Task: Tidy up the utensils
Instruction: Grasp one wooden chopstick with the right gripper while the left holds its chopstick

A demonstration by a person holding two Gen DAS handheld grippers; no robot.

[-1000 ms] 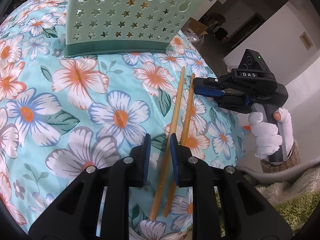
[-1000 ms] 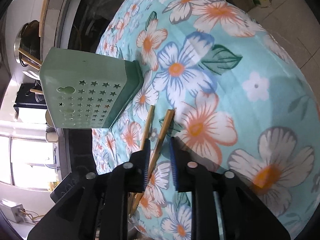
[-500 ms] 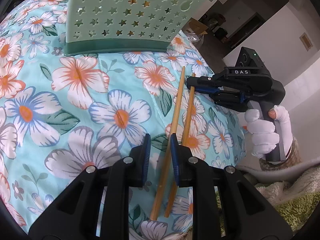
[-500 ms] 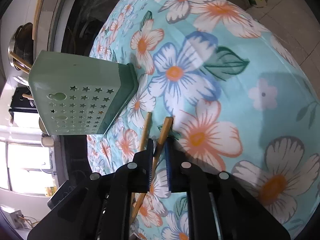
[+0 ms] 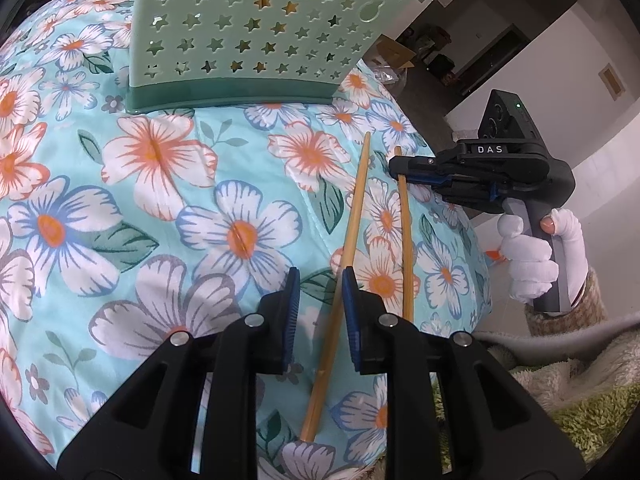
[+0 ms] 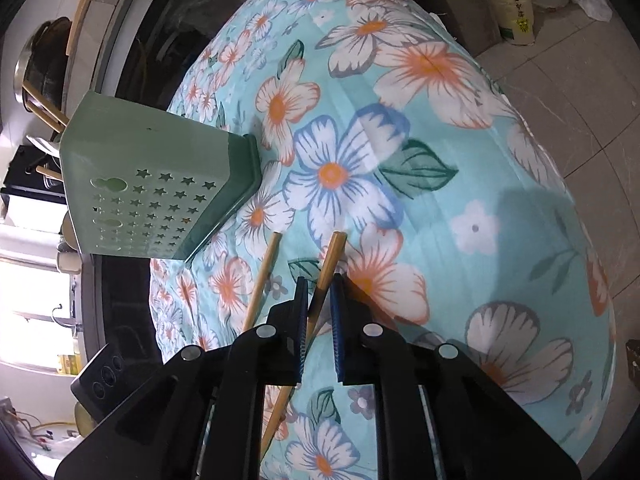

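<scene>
Two wooden chopsticks lie on the floral tablecloth (image 5: 168, 216). The left chopstick (image 5: 352, 232) runs between my left gripper's (image 5: 318, 286) open jaws. The right chopstick (image 5: 405, 232) is pinched near its far end by my right gripper (image 5: 404, 168), seen from the side. In the right wrist view that gripper (image 6: 320, 292) is shut on this chopstick (image 6: 330, 254); the other chopstick (image 6: 264, 276) lies just left of it. A green star-perforated utensil holder (image 5: 256, 36) stands at the back, with chopsticks inside; it also shows in the right wrist view (image 6: 156, 188).
The table edge drops off to the right onto a shaggy green rug (image 5: 580, 408). A tiled floor (image 6: 580, 92) lies beyond the table. A metal pot (image 6: 40, 68) sits on a counter behind the holder.
My right gripper has closed on the right chopstick and shifted slightly toward its far end. My left gripper has stayed open around the left chopstick.
</scene>
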